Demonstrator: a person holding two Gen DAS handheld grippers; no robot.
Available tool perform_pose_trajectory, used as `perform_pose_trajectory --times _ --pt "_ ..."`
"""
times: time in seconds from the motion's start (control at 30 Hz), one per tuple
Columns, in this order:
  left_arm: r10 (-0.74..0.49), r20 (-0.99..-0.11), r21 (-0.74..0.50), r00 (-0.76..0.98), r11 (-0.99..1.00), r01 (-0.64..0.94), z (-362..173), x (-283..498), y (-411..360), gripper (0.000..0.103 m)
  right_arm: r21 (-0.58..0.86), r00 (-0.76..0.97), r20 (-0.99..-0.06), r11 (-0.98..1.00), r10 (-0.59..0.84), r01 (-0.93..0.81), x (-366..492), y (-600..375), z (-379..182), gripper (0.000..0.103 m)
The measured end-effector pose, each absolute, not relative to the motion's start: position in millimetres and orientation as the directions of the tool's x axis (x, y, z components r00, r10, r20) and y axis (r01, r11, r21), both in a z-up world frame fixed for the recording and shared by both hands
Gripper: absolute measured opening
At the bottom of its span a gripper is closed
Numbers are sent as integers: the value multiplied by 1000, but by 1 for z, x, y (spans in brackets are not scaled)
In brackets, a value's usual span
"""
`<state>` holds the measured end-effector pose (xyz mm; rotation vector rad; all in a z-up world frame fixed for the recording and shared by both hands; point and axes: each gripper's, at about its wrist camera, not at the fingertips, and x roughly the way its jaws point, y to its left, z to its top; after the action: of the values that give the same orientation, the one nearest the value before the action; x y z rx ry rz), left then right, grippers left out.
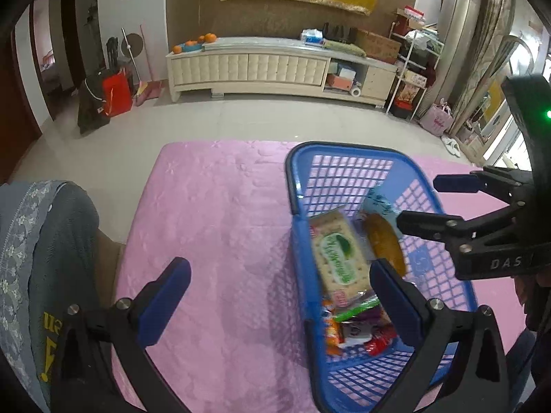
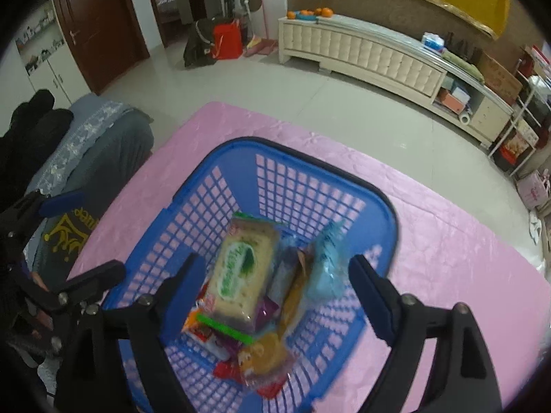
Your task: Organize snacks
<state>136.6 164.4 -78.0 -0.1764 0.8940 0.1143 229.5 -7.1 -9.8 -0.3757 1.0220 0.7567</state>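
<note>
Basket (image 2: 375,192): blue plastic lattice with a dark rim, standing on the pink cloth (image 2: 465,258); toward the cloth's right side in the left wrist view.
Cracker pack (image 2: 242,272): cream wrapper with a green oval label, its writing blurred and unreadable; lies on top of the pile in the basket, long axis near to far.
Blue packet (image 2: 327,261): pale blue wrapper, tilted, leaning at the right of the pile toward the basket's right wall; dark print on it cannot be read.
Yellow snack (image 2: 265,354): clear wrapper with a golden piece inside, at the near end of the pile.
Other snacks (image 2: 224,330): red, orange, purple and green wrappers under and beside the cracker pack; no label legible.
Right gripper (image 2: 272,292): jaws spread wide above the pile, the snacks between them, pads touching nothing; "DAS" in pale letters on its body in the left wrist view.
Left gripper (image 1: 280,296): jaws spread, straddling the basket's left wall, one finger over the cloth, the other over the snacks; nothing held.
Cushion (image 1: 44,241): grey-blue with a floral band and yellow lettering, left of the cloth.
Cabinet (image 1: 248,65): cream, padded front, against the far wall, oranges (image 1: 206,38) on its left end.
</note>
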Motion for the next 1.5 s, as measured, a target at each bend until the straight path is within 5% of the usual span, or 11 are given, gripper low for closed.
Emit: perform_pose_trajectory --times 0.47,0.63,1.13,1.5 --pt "44 -656 -118 753 980 -160 -28 46 84 103 90 408 -783 734 470 -673 146 -111 42 89" --pt "86 -620 -65 780 985 -160 -11 13 47 103 76 482 -722 748 497 -659 106 -140 63 103" --pt "78 -470 -55 879 992 -117 55 -59 -20 103 43 661 -530 795 532 -605 10 -202 121 103" --pt "71 -442 -38 894 995 -97 64 -71 -35 103 55 693 -500 817 520 -574 -18 -221 123 103"
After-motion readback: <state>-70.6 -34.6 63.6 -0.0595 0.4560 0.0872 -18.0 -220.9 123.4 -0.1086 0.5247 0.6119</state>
